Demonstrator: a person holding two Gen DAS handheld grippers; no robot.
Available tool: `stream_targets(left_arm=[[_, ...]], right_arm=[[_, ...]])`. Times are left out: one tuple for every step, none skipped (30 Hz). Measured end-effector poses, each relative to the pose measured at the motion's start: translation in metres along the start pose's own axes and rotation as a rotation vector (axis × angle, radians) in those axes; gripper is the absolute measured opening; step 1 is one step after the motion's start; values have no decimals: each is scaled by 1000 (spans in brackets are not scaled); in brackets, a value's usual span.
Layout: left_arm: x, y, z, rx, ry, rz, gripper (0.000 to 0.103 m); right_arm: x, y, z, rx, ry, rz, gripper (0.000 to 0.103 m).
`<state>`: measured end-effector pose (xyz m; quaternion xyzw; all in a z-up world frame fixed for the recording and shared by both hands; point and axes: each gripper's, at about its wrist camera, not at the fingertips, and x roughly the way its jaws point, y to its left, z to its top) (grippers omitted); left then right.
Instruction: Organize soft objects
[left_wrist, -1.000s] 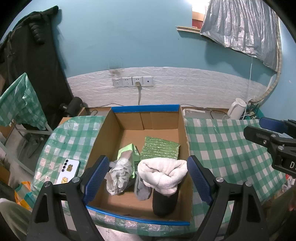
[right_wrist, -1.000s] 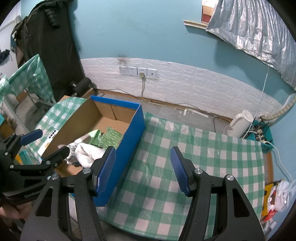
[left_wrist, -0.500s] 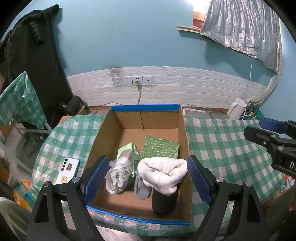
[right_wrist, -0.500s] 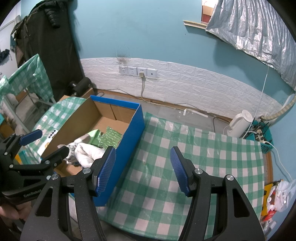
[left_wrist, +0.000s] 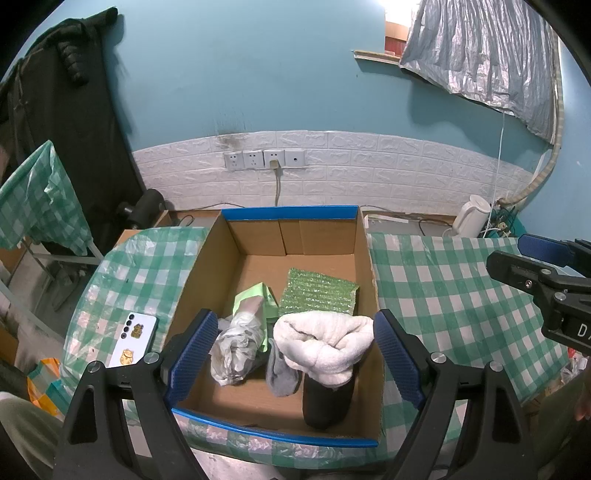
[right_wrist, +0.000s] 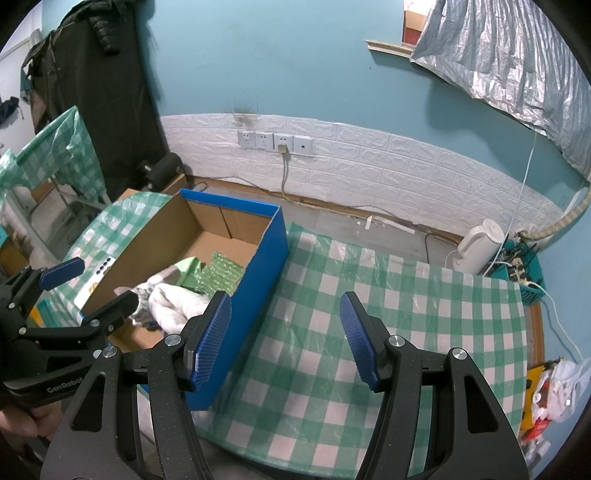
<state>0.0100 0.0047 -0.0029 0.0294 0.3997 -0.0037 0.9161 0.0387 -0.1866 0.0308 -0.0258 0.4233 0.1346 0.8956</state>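
Observation:
A blue-edged cardboard box (left_wrist: 291, 213) stands on the checked table. Inside lie a rolled white towel (left_wrist: 325, 343) on top of a black cylinder (left_wrist: 325, 402), a grey sock (left_wrist: 282, 373), a crumpled plastic bag (left_wrist: 236, 343), a pale green bag (left_wrist: 255, 295) and green bubble wrap (left_wrist: 317, 295). My left gripper (left_wrist: 294, 354) hangs open above the box's near end, its pads clear of the towel. My right gripper (right_wrist: 285, 332) stands open over bare tablecloth, just right of the box's blue wall (right_wrist: 266, 266), with nothing between its fingers.
A white phone (left_wrist: 135, 339) lies on the tablecloth left of the box. A white kettle (right_wrist: 476, 247) and cables sit on the floor by the wall. The green-checked cloth (right_wrist: 369, 332) stretches right of the box. A plastic bag (right_wrist: 557, 391) lies at the far right.

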Motion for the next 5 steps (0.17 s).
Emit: stream_targets(left_arm=[[0, 0, 0, 0, 0, 0, 87], [0, 0, 0, 0, 0, 1, 87], [0, 0, 0, 0, 0, 2, 87], [0, -1, -1, 0, 0, 3, 87], [0, 0, 0, 0, 1, 1, 87]], right_arm=[[0, 1, 0, 0, 0, 0, 61], [0, 1, 0, 0, 0, 0, 61], [0, 0, 0, 0, 0, 0, 61], [0, 0, 0, 0, 0, 0, 61], [0, 1, 0, 0, 0, 0, 61]])
